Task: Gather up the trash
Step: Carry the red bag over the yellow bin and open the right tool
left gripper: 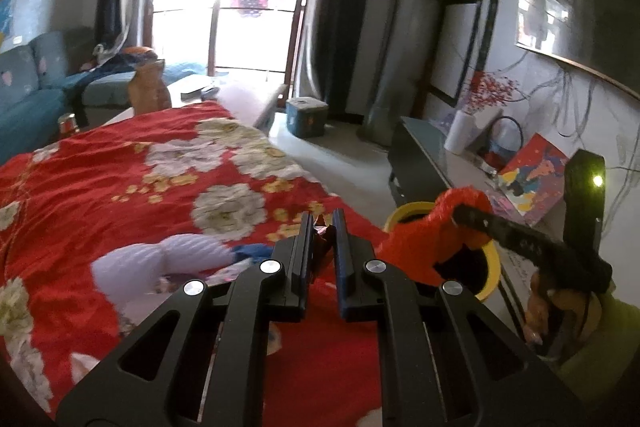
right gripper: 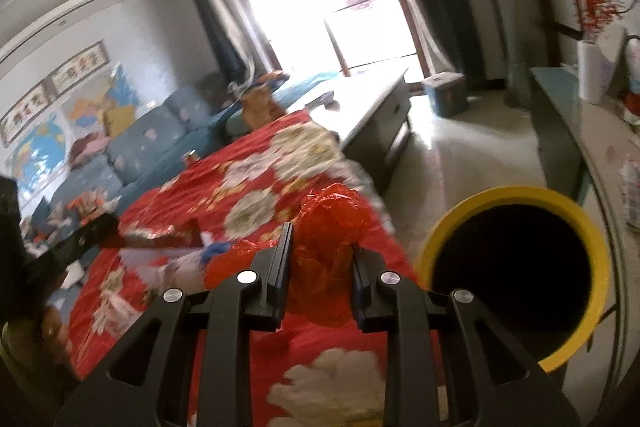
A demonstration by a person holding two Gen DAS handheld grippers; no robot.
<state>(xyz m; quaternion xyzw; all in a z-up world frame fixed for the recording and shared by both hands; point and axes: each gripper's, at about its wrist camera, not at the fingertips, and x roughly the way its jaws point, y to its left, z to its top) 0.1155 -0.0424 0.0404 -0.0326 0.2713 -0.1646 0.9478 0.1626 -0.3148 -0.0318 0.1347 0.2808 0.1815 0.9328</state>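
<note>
A crumpled red plastic bag (right gripper: 324, 247) is pinched between the fingers of the right gripper (right gripper: 322, 251), near the edge of the red flowered cloth (left gripper: 120, 187) beside the yellow-rimmed bin (right gripper: 516, 267). A small dark wrapper scrap (left gripper: 323, 233) (its details blurred) is clamped by the nearly closed left gripper (left gripper: 322, 227) over the same cloth.

Bin (right gripper: 516, 279): on floor, just beside the bed's (left gripper: 120, 187) right edge. Plastic bag (right gripper: 332, 227): between right gripper (right gripper: 320, 259) fingers, above that edge. Cabinet (left gripper: 424, 155): beyond bin, against wall.

Red floral cloth (left gripper: 140, 163), white wrapper (left gripper: 160, 259) on it
</note>
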